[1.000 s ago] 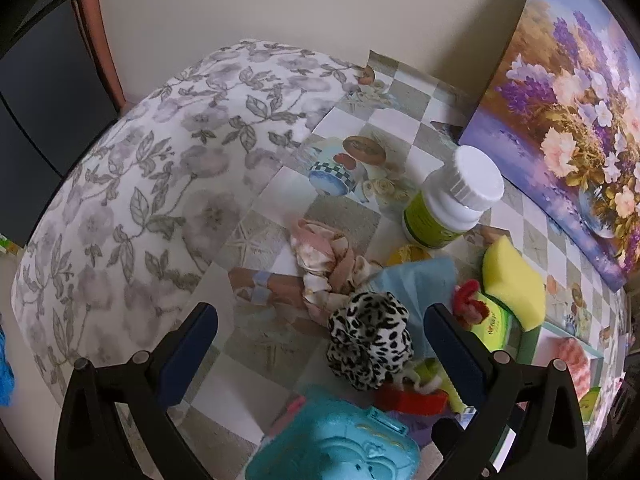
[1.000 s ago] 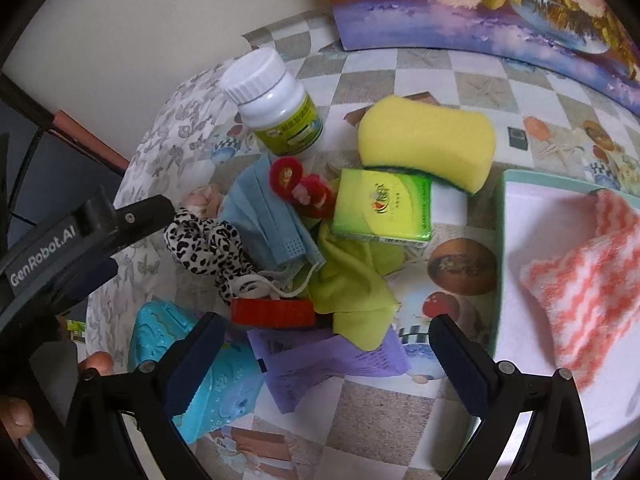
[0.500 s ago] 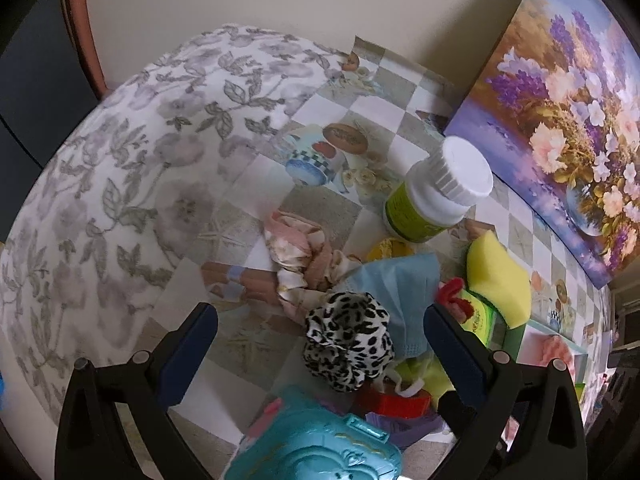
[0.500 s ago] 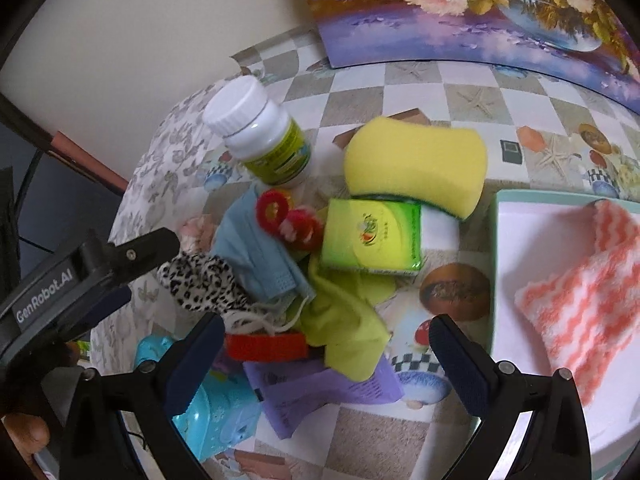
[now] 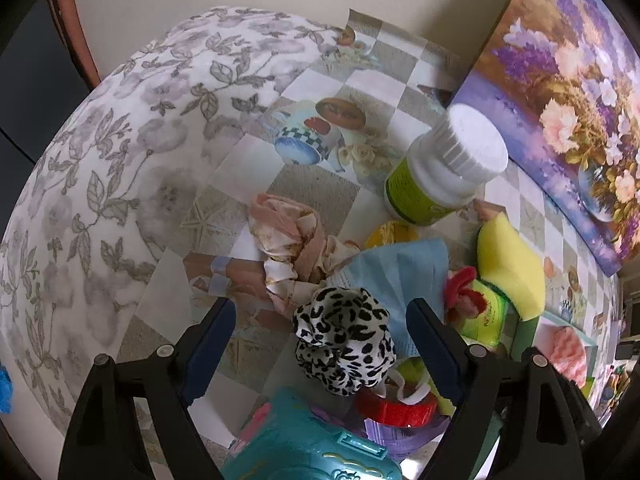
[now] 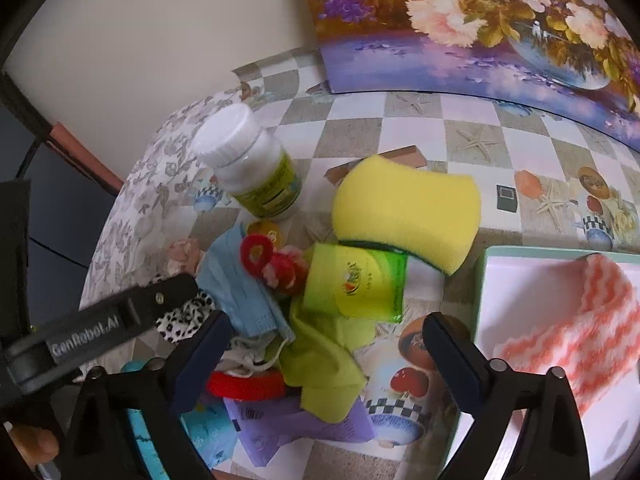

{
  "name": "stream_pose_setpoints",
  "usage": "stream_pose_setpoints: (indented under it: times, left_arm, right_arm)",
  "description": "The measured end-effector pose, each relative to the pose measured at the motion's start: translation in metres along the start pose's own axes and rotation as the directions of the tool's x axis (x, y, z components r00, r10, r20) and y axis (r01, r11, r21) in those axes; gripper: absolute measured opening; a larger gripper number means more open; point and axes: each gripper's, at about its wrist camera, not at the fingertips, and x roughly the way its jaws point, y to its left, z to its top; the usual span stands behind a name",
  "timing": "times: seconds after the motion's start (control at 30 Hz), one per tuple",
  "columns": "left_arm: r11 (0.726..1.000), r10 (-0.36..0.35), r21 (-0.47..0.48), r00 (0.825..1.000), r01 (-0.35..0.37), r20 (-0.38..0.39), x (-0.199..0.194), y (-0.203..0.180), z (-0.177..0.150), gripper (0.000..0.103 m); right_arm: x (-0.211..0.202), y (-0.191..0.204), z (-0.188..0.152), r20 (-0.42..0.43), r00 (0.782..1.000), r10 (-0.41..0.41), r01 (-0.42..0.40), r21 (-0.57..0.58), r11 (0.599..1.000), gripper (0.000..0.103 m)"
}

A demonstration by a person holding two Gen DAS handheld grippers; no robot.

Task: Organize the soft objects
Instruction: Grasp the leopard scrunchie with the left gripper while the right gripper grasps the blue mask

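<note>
My left gripper (image 5: pixel 320 328) is open, its fingers on either side of a leopard-print scrunchie (image 5: pixel 344 344), not touching it. A pink floral scrunchie (image 5: pixel 288 236) and a blue face mask (image 5: pixel 400 276) lie just beyond. My right gripper (image 6: pixel 326 340) is open and empty above a lime-green cloth (image 6: pixel 324 360). Ahead of it are a green tissue pack (image 6: pixel 356 284), red scrunchies (image 6: pixel 272 264), the blue face mask (image 6: pixel 240 292) and a yellow sponge (image 6: pixel 404 212). A pink-and-white cloth (image 6: pixel 576 328) lies in a white tray (image 6: pixel 520 280) at right. The left gripper's body (image 6: pixel 100 328) shows over the leopard scrunchie (image 6: pixel 184 316).
A white pill bottle (image 5: pixel 444 168) with a green label stands behind the pile. A teal plastic case (image 5: pixel 312 444), a red ring (image 6: pixel 244 384) and a purple packet (image 6: pixel 296 428) lie at the near edge. A flower painting (image 6: pixel 480 20) leans on the wall. A floral cushion (image 5: pixel 120 140) is at left.
Both grippers have moved forward and lower toward the pile. The left gripper's fingers now bracket the leopard scrunchie. Both stay open.
</note>
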Motion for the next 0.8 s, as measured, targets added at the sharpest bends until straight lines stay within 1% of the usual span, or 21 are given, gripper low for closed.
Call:
stream_pose_setpoints:
  times: [0.07,0.13,0.17,0.2,0.27,0.4,0.43,0.5,0.63,0.8]
  left_arm:
    - [1.0,-0.007,-0.004,1.0,0.007,-0.005,0.002,-0.001,0.0,0.088]
    - [1.0,-0.018,-0.017,1.0,0.018,-0.009,0.003,0.001,0.0,0.085]
    - [0.999,-0.024,-0.022,1.0,0.024,-0.012,0.004,0.001,0.0,0.077]
    - [0.999,-0.03,-0.028,0.999,0.03,-0.018,0.005,0.003,0.0,0.071]
    - [0.998,-0.044,-0.045,0.999,0.043,-0.025,0.007,0.006,0.0,0.069]
    - [0.993,-0.089,-0.083,0.996,0.086,-0.028,0.007,0.01,-0.001,0.06]
    - [0.99,-0.105,-0.095,0.994,0.102,-0.031,0.008,0.012,-0.001,0.059]
    - [0.987,-0.116,-0.115,0.993,0.112,-0.036,0.009,0.015,-0.001,0.054]
    - [0.981,-0.126,-0.155,0.992,0.12,-0.028,0.008,0.023,-0.001,0.052]
    - [0.977,-0.122,-0.177,0.992,0.116,-0.024,0.006,0.028,-0.001,0.052]
  right_arm:
    - [0.0,-0.001,0.001,0.001,1.0,-0.003,0.003,-0.004,1.0,0.093]
    - [0.0,0.001,0.003,0.009,1.0,0.005,-0.005,-0.013,1.0,0.089]
    - [-0.001,0.001,0.003,0.012,1.0,0.011,-0.01,-0.014,1.0,0.088]
    - [0.0,0.002,0.003,0.013,1.0,0.02,-0.02,-0.017,1.0,0.085]
    - [0.001,0.004,0.002,0.012,0.999,0.038,-0.038,-0.022,0.999,0.082]
    - [0.005,0.012,0.0,0.008,0.996,0.09,-0.09,-0.044,0.995,0.079]
    - [0.007,0.015,0.0,0.004,0.994,0.105,-0.105,-0.052,0.993,0.075]
    - [0.009,0.018,-0.002,-0.005,0.993,0.121,-0.121,-0.065,0.991,0.07]
    - [0.013,0.027,-0.004,-0.017,0.986,0.168,-0.168,-0.085,0.982,0.065]
    - [0.021,0.036,-0.006,-0.037,0.981,0.193,-0.196,-0.102,0.975,0.061]
